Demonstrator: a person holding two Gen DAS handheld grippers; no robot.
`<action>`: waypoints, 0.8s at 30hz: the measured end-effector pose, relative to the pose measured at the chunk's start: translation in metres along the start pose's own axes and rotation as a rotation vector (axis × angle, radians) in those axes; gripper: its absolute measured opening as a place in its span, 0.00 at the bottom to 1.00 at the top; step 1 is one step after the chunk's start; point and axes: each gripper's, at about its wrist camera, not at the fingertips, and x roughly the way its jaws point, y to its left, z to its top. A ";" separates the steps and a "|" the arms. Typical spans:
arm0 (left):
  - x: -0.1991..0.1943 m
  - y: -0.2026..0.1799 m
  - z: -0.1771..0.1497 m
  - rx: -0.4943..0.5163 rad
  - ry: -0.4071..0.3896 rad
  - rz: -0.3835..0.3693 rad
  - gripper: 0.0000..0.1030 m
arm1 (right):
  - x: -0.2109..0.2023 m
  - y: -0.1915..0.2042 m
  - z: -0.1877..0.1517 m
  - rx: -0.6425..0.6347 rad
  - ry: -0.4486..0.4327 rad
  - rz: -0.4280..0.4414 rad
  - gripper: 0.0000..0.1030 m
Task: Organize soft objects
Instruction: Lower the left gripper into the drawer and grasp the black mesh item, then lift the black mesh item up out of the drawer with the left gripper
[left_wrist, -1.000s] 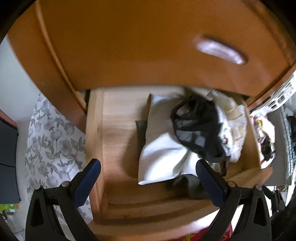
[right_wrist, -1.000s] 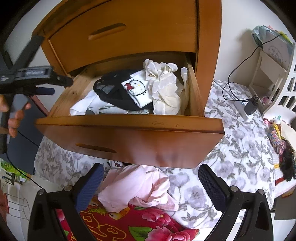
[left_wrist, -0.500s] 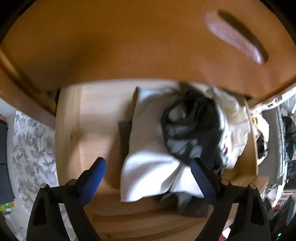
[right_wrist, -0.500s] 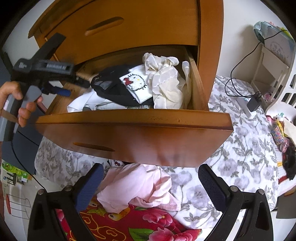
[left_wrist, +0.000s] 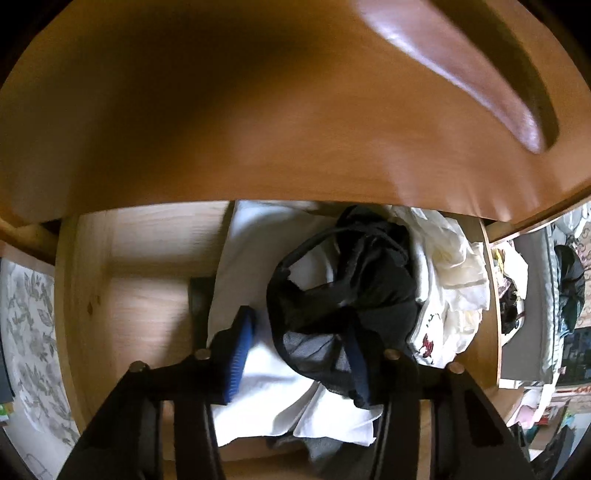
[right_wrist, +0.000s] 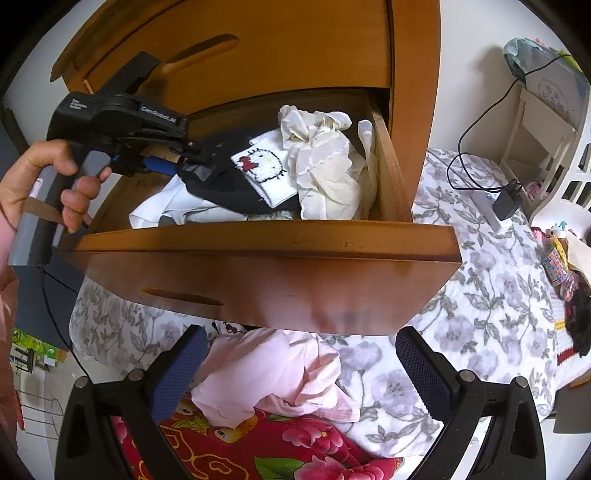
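Note:
The open wooden drawer (right_wrist: 258, 243) holds a black mesh garment (left_wrist: 347, 295), a folded white cloth (left_wrist: 258, 258), a white cat-face sock (right_wrist: 266, 173) and a cream ruffled cloth (right_wrist: 325, 166). My left gripper (left_wrist: 295, 360) points down into the drawer and its jaws are closing, with the front of the black garment between them. The right pad is in the mesh; the left pad (left_wrist: 238, 354) still rests on white cloth beside it. In the right wrist view a hand holds the left gripper (right_wrist: 173, 162) at the black garment (right_wrist: 221, 184). My right gripper (right_wrist: 299, 343) stands open above a pink garment (right_wrist: 280, 373) below the drawer front.
The closed upper drawer front (left_wrist: 258, 110) hangs close over the left gripper. A red floral blanket (right_wrist: 258, 454) and a grey floral sheet (right_wrist: 480, 295) lie under the drawer. A black charger with its cable (right_wrist: 508, 201) and a white stand (right_wrist: 535, 122) are on the right.
The left gripper has moved forward and down into the drawer, and its jaws have narrowed from wide open to either side of the black garment. The right gripper has kept still.

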 end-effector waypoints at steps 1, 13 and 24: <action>-0.002 -0.002 -0.001 0.011 -0.009 0.005 0.38 | 0.000 0.000 0.000 0.001 0.000 -0.001 1.00; -0.022 -0.019 -0.011 0.087 -0.091 -0.048 0.05 | -0.005 0.003 -0.002 -0.004 -0.006 -0.006 1.00; -0.054 -0.020 -0.046 0.048 -0.148 -0.216 0.02 | -0.019 0.005 -0.003 -0.011 -0.021 -0.022 1.00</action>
